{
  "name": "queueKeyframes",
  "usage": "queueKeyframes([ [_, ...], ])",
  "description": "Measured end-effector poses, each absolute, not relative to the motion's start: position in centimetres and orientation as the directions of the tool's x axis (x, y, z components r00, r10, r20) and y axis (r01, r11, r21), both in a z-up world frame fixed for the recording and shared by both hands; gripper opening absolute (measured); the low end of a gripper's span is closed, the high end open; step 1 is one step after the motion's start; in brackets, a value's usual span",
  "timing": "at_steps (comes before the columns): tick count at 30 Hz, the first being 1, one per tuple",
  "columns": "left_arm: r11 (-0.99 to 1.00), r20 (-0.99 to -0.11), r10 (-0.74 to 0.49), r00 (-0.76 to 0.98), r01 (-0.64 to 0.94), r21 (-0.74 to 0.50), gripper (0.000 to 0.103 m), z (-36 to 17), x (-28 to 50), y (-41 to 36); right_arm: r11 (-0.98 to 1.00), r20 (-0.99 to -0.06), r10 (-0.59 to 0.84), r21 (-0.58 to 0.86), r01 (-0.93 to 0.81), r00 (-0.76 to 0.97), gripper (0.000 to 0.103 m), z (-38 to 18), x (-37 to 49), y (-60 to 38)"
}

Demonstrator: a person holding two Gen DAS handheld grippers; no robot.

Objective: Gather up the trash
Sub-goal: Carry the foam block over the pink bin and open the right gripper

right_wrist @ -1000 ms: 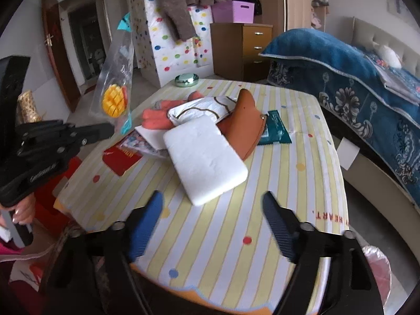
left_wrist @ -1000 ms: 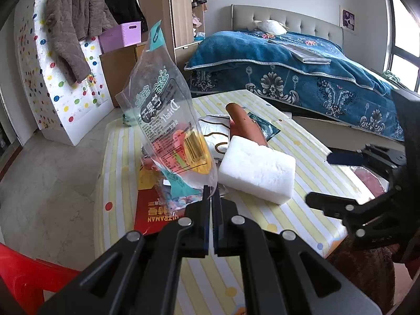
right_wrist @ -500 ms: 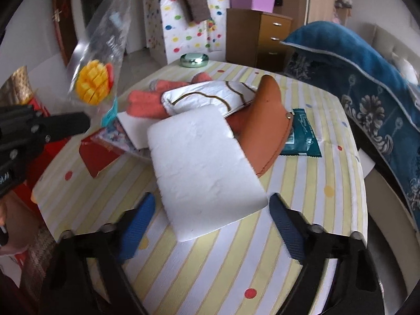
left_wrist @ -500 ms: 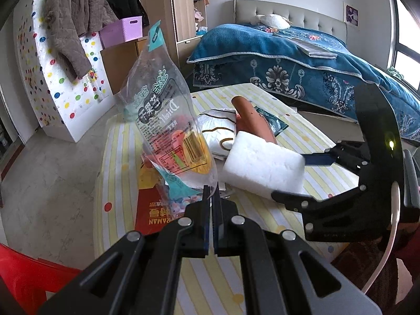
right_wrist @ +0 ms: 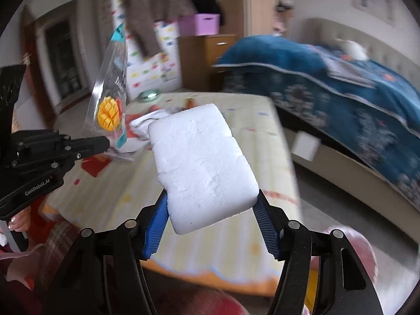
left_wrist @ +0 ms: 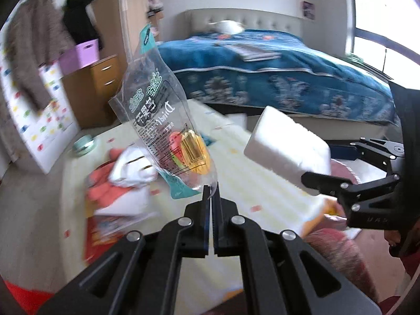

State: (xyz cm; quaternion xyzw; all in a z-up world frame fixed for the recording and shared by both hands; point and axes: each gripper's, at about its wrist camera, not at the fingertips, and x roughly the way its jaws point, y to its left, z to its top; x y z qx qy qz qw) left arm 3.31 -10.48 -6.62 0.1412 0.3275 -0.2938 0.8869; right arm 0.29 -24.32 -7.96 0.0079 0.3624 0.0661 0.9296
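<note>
Left tool (left_wrist: 210,197): clenched on the lower edge of a clear dried-mango snack bag (left_wrist: 168,120), which stands upright above the fingertips and clear of the striped surface (left_wrist: 252,178); the same bag appears at the left of the right wrist view, its mango print facing that camera. Right tool (right_wrist: 210,210): grasping a white foam block (right_wrist: 202,162) by its near end, blue pads (right_wrist: 157,223) pressed against both sides; the block is raised off the surface and projects forward and upward from the tool. In the left wrist view the block sits to the right of the bag, apart from it. Remaining on the surface: a crumpled white wrapper (left_wrist: 134,168) lying on an orange-pink item (left_wrist: 105,191), a red printed sheet (left_wrist: 102,236) beneath them near the edge, and a small round green object (left_wrist: 84,144) at the far corner. Beyond the surface stands a bed with a blue cover (left_wrist: 275,71). Both views are blurred.
</note>
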Motion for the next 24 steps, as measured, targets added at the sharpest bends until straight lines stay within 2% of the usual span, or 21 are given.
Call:
queueKeyframes([
  [6, 0.64, -0.667, -0.549, 0.503, 0.767, 0.051, 0.0, -7.0, 0.3, -18.8, 0.992, -0.66, -0.071, 0.032, 0.122, 0.748, 0.065, -7.2, -5.0, -30.5],
  [12, 0.465, -0.683, -0.632, 0.367, 0.884, 0.045, 0.0, -7.9, -3.2, -26.9, 0.919, -0.69, -0.268, 0.027, 0.393, 0.673, 0.066, -8.6, -10.8, -37.6],
  [17, 0.374, -0.707, -0.655, 0.267, 0.927, 0.004, 0.0, -9.6, -4.6, -32.1, 0.862, -0.705, -0.335, 0.039, 0.505, 0.625, 0.066, -9.9, -13.3, -42.2],
  [24, 0.325, -0.735, -0.651, 0.192, 0.945, -0.04, 0.0, -11.4, -3.9, -36.7, 0.824, -0.726, -0.355, 0.055, 0.564, 0.589, 0.067, -11.9, -14.3, -46.6],
])
